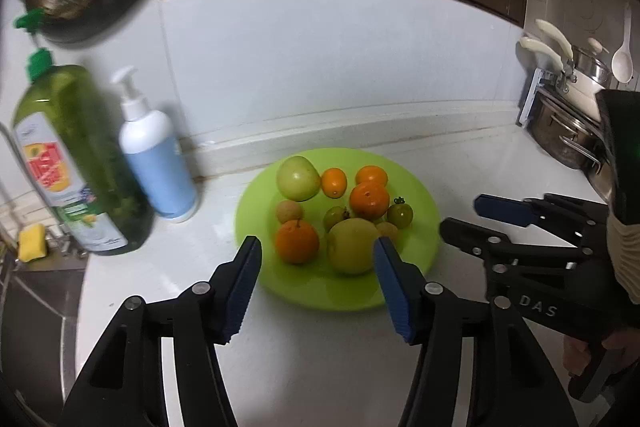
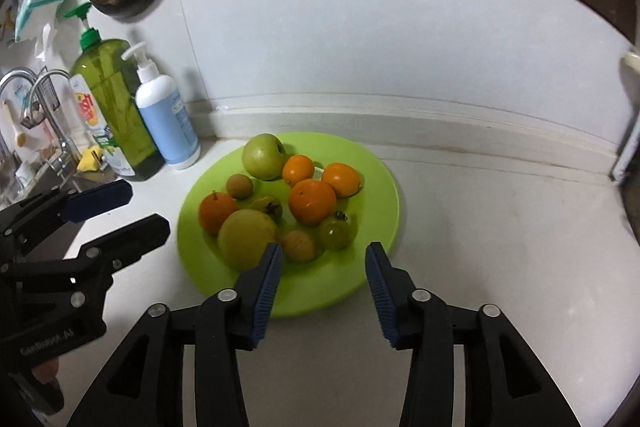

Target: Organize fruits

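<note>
Left tongs (image 1: 318,279), right tongs (image 2: 322,285) wide open, empty; plate (image 2: 372,163): four oranges, two apples.

**Readable lettering**

The right gripper (image 1: 460,215) carries pale capitals "DAS" on its black body. The left gripper (image 2: 148,211) bears a pale brand line too blurred to read. Labels on the green bottle (image 2: 116,107) are illegible.

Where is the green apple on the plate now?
In both wrist views the green apple sits at the back left of the green plate, nearest the wall, with a small orange just right of it and the white pump bottle off to its left.
</note>
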`<state>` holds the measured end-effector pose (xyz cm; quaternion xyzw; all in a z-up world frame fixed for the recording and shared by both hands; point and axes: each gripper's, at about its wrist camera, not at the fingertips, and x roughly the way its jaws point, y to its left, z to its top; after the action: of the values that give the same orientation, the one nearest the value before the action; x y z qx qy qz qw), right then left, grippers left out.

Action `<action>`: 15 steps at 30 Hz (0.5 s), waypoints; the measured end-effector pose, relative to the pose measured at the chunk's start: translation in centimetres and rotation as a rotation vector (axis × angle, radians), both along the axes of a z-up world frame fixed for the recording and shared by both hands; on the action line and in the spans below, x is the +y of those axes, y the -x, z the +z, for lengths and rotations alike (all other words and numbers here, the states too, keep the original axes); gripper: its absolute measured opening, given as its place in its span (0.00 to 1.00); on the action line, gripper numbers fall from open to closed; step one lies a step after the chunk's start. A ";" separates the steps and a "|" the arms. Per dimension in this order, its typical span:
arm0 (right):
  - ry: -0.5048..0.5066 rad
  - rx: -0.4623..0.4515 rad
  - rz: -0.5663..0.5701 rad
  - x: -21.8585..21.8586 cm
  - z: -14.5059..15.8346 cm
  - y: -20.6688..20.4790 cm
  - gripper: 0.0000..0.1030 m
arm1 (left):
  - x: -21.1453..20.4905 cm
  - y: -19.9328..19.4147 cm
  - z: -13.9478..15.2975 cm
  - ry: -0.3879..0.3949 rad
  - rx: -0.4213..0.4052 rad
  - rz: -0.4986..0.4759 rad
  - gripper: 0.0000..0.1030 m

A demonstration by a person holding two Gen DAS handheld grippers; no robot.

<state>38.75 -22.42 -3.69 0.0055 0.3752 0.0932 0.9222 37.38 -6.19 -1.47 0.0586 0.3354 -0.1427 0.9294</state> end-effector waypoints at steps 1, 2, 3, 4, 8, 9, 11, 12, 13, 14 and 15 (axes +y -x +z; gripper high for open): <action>0.004 -0.010 -0.007 0.1 0.3 0.8 0.45 | 0.3 0.8 0.3 -0.002 -0.011 0.005 0.57; 0.008 -0.022 -0.016 0.3 0.7 1.7 0.45 | 0.5 1.3 0.5 -0.004 -0.017 0.009 0.58; 0.010 -0.028 -0.020 0.3 1.0 2.1 0.45 | 0.8 2.0 0.7 -0.005 -0.024 0.016 0.60; 0.010 -0.036 -0.026 0.5 1.4 3.0 0.45 | 1.0 2.5 0.9 -0.003 -0.028 0.019 0.61; 0.012 -0.077 -0.052 1.2 2.8 5.8 0.55 | 2.2 4.9 2.0 0.017 -0.050 0.025 0.67; 0.015 -0.087 -0.059 1.4 3.1 6.5 0.57 | 2.5 5.6 2.2 0.016 -0.061 0.027 0.69; 0.020 -0.109 -0.077 1.9 3.7 8.2 0.60 | 3.0 6.8 2.7 0.014 -0.079 0.028 0.73; 0.021 -0.114 -0.084 2.0 3.9 8.7 0.64 | 3.3 7.4 2.9 0.014 -0.088 0.029 0.77; 0.023 -0.122 -0.097 2.3 4.2 9.6 0.65 | 3.5 8.1 3.1 0.014 -0.098 0.029 0.79; 0.022 -0.129 -0.106 2.5 4.3 10.3 0.66 | 3.7 8.6 3.2 0.013 -0.105 0.029 0.81; 0.022 -0.134 -0.114 2.6 4.5 10.9 0.68 | 3.9 9.4 3.4 0.011 -0.116 0.023 0.84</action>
<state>27.83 -19.84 0.77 0.0104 0.3127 0.0363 0.9491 28.02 -2.30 1.89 0.0575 0.2808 -0.1302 0.9492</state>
